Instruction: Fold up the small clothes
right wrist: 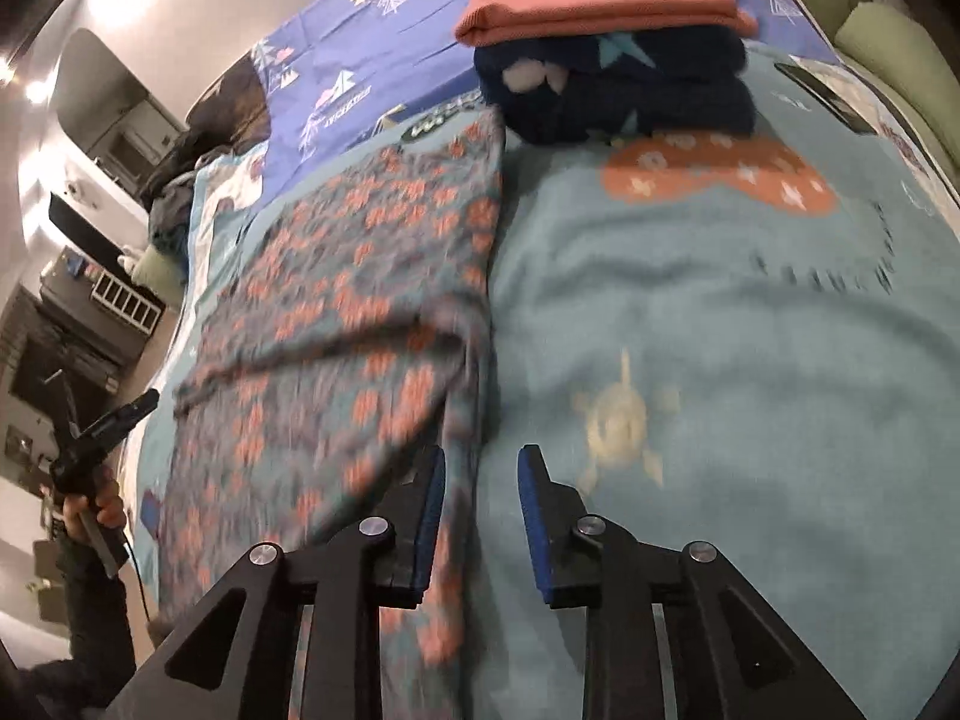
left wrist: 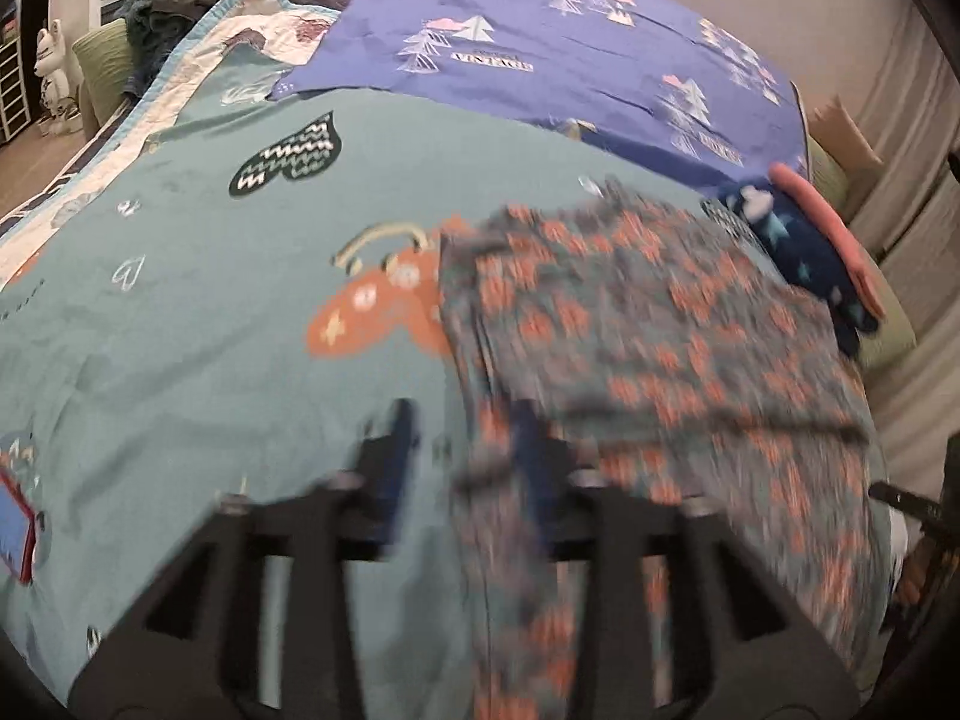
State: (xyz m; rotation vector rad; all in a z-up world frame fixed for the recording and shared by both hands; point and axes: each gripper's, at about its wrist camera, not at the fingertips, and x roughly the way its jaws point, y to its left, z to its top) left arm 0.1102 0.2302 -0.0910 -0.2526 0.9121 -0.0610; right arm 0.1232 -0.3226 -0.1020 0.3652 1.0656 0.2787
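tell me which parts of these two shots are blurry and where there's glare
Left wrist view: the left gripper and the patterned garment are smeared by motion, while the purple sheet behind stays fairly sharp. Right wrist view: the garment is streaked too, the right gripper crisper, with bright glare at upper left; fisheye bends both views.

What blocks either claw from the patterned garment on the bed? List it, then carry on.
Nothing visible. The patterned garment lies flat on the teal bedspread. Each open claw, left claw and right claw, already sits at an edge of the cloth. The folded stack lies beyond the garment's far corner, off to the side.
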